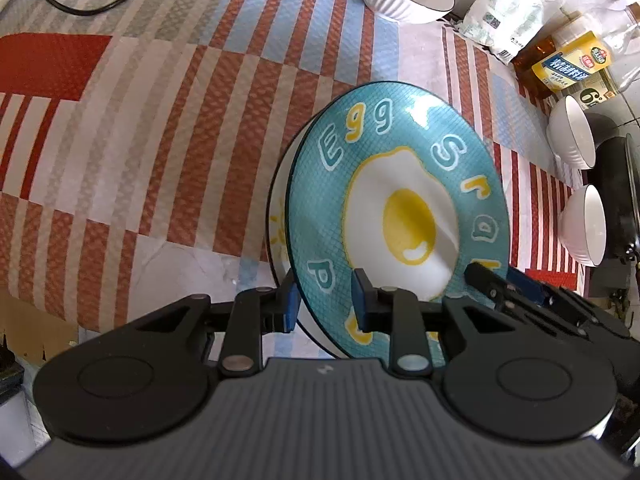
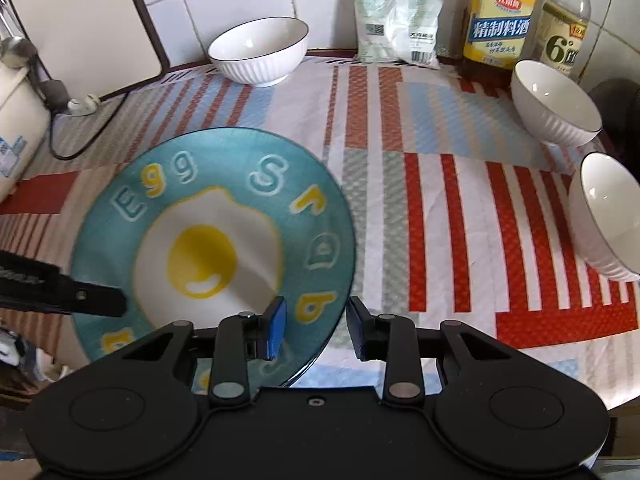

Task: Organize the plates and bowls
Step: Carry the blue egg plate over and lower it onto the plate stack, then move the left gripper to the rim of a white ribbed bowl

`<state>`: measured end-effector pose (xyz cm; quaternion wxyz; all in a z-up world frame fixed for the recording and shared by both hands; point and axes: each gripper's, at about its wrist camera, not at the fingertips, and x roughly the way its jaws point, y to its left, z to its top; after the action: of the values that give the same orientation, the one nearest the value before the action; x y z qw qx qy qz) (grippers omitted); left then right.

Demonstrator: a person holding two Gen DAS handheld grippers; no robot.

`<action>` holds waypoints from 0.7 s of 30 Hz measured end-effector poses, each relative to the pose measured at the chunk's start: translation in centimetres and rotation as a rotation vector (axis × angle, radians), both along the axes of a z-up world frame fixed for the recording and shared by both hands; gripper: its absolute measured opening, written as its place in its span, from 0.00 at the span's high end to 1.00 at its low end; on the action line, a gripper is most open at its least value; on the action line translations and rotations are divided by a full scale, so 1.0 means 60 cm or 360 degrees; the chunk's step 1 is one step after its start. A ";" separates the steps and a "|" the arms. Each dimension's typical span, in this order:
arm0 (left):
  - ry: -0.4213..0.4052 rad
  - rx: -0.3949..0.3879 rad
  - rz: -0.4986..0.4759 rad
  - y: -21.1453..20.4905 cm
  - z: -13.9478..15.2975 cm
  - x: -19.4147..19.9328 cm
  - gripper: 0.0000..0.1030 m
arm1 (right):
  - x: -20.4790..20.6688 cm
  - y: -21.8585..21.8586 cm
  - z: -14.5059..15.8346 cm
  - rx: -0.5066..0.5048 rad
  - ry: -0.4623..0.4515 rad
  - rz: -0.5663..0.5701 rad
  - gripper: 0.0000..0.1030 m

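A teal plate [image 1: 400, 200] with a fried-egg print and yellow letters is tilted above a white plate [image 1: 280, 216] on the striped cloth. My left gripper [image 1: 326, 304] straddles the teal plate's near rim with a gap between the blue pads. My right gripper [image 2: 316, 326] also straddles the teal plate [image 2: 212, 240] at its near right rim, jaws apart. The right gripper's fingers [image 1: 492, 284] show in the left wrist view, and the left gripper's fingers [image 2: 80, 292] show in the right wrist view. Three white ribbed bowls stand around: one at the back [image 2: 260, 50], two at the right [image 2: 554, 104] [image 2: 608, 216].
A white bag [image 2: 396, 16] and two bottles [image 2: 500, 12] [image 2: 564, 20] stand against the tiled wall. A white board [image 2: 80, 24], a black cable [image 2: 68, 136] and a white appliance [image 2: 16, 120] are at the left. A dark pan [image 1: 616, 184] sits past the right bowls.
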<state>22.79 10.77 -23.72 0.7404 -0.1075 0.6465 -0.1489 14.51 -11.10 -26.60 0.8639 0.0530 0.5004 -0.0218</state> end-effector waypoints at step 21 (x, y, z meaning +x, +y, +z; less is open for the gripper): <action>-0.0167 0.0193 -0.0195 -0.015 0.043 -0.032 0.79 | -0.021 -0.026 0.040 0.0000 -0.0169 0.0015 0.71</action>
<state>20.88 9.89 -21.12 0.7679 -0.0148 0.6201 -0.1600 13.24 -12.68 -24.21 0.8893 0.0518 0.4542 -0.0148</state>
